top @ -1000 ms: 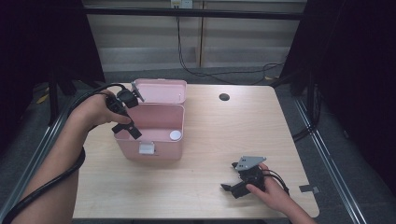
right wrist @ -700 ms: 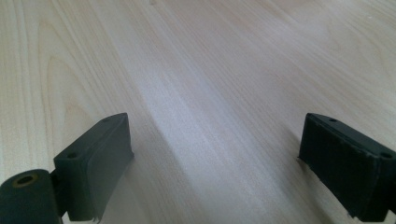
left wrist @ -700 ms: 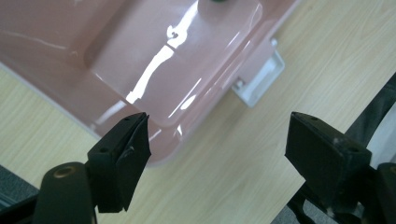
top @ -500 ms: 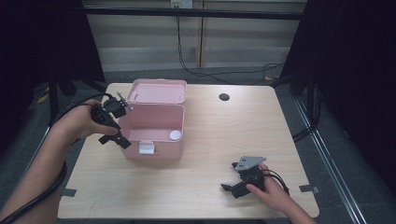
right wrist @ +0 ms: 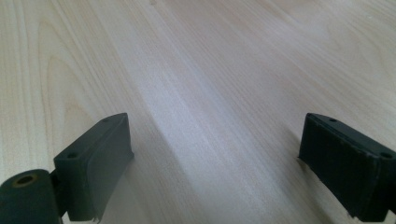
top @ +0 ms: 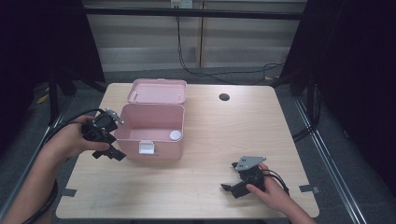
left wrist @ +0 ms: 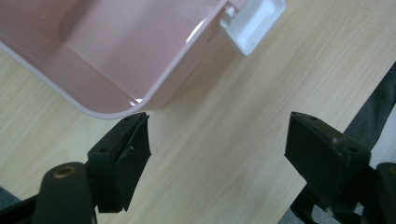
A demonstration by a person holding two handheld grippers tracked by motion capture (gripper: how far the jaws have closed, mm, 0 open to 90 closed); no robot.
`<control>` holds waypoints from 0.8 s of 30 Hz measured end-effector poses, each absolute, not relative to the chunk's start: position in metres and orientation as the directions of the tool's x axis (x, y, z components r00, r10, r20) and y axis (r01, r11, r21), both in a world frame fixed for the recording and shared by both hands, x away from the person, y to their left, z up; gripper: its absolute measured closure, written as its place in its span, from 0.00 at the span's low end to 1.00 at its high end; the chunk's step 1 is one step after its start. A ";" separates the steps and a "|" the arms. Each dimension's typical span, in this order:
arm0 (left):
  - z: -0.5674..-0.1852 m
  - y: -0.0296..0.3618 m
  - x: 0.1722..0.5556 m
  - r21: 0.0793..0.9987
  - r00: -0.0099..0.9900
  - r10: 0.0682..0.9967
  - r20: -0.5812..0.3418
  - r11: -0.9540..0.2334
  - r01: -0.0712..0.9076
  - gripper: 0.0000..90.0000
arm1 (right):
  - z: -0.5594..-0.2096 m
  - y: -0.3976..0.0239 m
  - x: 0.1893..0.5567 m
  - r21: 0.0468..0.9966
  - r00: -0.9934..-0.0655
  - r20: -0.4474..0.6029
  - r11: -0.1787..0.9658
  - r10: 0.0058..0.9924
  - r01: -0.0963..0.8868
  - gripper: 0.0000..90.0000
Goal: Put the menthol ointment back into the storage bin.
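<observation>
One pink box (top: 154, 133), lid raised, holds one white disc (top: 175, 135); two tools (top: 106, 151) (top: 229, 185) gape empty.

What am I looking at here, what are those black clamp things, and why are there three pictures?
A person sits at a wooden table and holds a hand-operated tool in each hand. Each tool has two black jaws that can pinch things.

The high view comes from a camera fixed above the table. In it, the left gripper is beside the near left corner of an open pink box, and the right gripper rests near the table's front edge.

The other two pictures come from small cameras mounted on the tools, looking along their jaws. The left gripper view shows the box corner and its white latch past open jaws. The right gripper view shows bare wood between open jaws.

Inside the box lies a small white round thing. Neither tool holds anything.
</observation>
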State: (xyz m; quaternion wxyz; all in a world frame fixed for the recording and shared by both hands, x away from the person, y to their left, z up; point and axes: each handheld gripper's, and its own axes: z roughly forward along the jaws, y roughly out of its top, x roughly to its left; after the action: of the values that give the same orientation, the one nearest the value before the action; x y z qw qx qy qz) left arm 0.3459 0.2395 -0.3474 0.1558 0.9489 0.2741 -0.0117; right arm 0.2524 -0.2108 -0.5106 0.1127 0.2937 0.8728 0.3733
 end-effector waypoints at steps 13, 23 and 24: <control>-0.395 0.258 0.327 0.362 0.847 0.514 -0.139 -0.769 0.526 0.24 | -0.511 -0.211 0.252 0.718 -0.803 0.022 0.549 0.596 0.428 0.10; -0.442 0.257 0.315 0.410 0.855 0.493 -0.158 -0.755 0.511 0.24 | -0.511 -0.211 0.252 0.717 -0.803 0.021 0.551 0.595 0.427 0.10; -0.442 0.257 0.315 0.410 0.855 0.493 -0.158 -0.755 0.511 0.24 | -0.511 -0.211 0.252 0.717 -0.803 0.021 0.551 0.595 0.427 0.10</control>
State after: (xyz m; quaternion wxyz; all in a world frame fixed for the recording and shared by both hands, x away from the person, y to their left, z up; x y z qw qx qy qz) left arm 0.3149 0.2566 -0.4419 0.2246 0.9366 0.2681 -0.0202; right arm 0.2525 -0.2110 -0.5106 0.1127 0.2925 0.8733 0.3728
